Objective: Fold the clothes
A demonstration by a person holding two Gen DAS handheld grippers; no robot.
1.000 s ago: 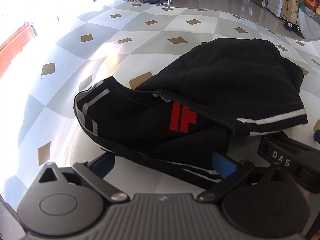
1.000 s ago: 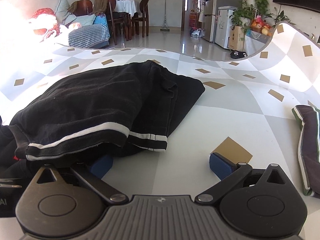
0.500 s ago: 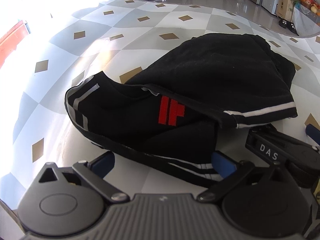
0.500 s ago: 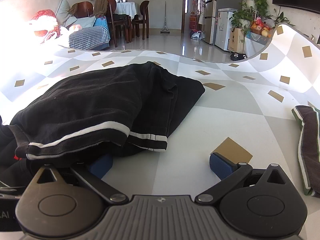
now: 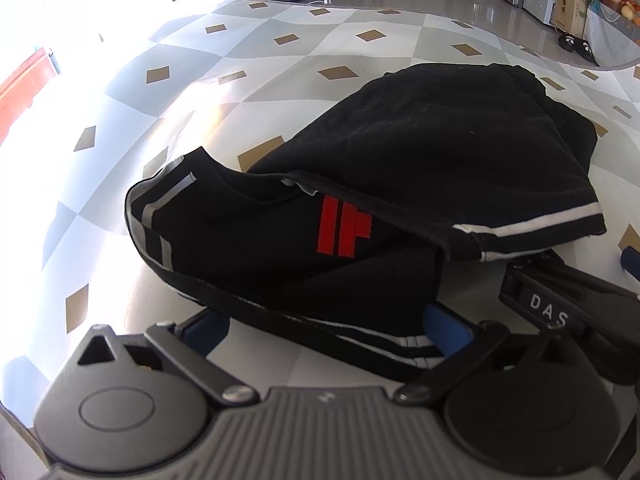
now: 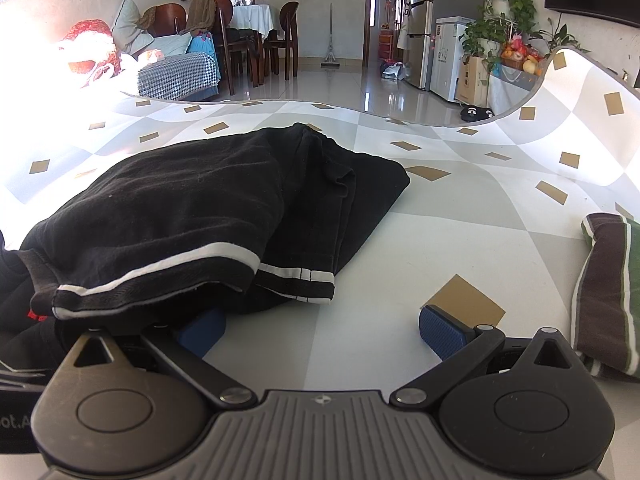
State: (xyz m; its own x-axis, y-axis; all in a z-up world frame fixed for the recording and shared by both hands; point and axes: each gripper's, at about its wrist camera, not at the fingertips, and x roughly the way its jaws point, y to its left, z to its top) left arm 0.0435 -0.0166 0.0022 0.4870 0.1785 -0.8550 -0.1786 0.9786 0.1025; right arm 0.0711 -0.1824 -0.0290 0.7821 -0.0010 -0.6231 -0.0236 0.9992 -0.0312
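Note:
A black garment (image 5: pixel 400 184) with white stripes and a red logo (image 5: pixel 344 226) lies bunched and partly folded on the checked cloth-covered table (image 5: pixel 200 60). My left gripper (image 5: pixel 326 330) is open, its blue fingers either side of the garment's striped near edge. The garment also shows in the right wrist view (image 6: pixel 192 216). My right gripper (image 6: pixel 320 328) is open; its left finger (image 6: pixel 200 330) is tucked under the striped hem, its right finger (image 6: pixel 444 330) rests on bare table. The right gripper's body shows in the left wrist view (image 5: pixel 560 308).
A folded brown and green striped cloth (image 6: pixel 612 292) lies at the right of the table. The table cloth curls up at the far right edge (image 6: pixel 580 92). Beyond are chairs, a sofa and a fridge.
The left wrist view has shifted slightly back and forth over the garment. The right gripper and the garment have hardly moved.

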